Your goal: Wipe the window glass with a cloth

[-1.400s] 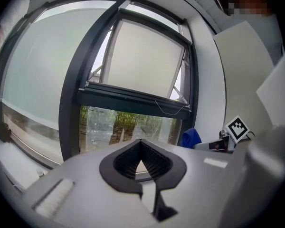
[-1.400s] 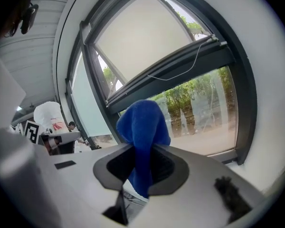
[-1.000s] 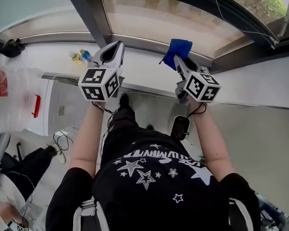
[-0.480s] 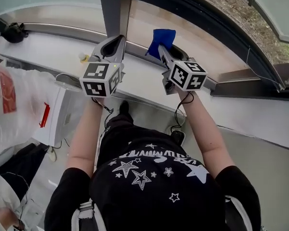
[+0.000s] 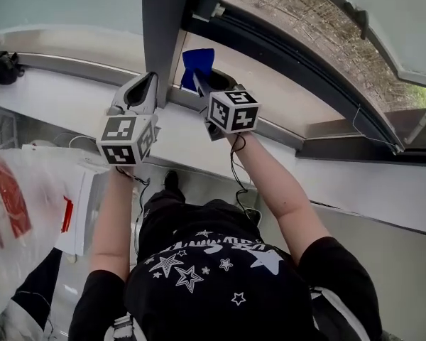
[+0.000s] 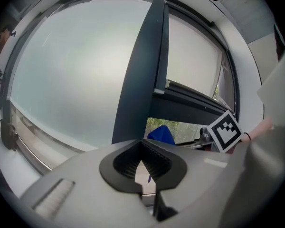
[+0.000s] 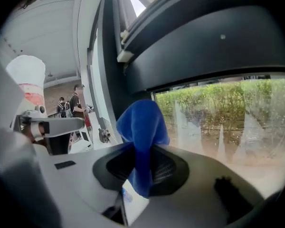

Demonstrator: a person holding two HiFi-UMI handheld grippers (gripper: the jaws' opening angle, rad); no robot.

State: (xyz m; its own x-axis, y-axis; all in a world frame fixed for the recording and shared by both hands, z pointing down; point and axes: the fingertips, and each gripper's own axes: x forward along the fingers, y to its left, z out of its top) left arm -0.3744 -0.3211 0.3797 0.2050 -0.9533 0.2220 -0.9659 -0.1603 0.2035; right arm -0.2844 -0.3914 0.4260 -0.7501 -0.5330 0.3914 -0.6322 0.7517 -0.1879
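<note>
Blue cloth (image 7: 141,127), soft, light and floppy, is pinched mid-fold in my right gripper (image 7: 141,167) by the window glass (image 7: 218,122) corner. My left gripper (image 6: 143,163) is closed and empty.

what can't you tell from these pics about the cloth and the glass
- Whether the blue cloth touches the window glass: in the head view, the right gripper and dark frame crowd it; the right gripper view gives no depth.
- Blue cloth's lower end: right gripper view, hidden between the jaws.
- Plastic bag contents: head view, blurred, cut by left edge.
</note>
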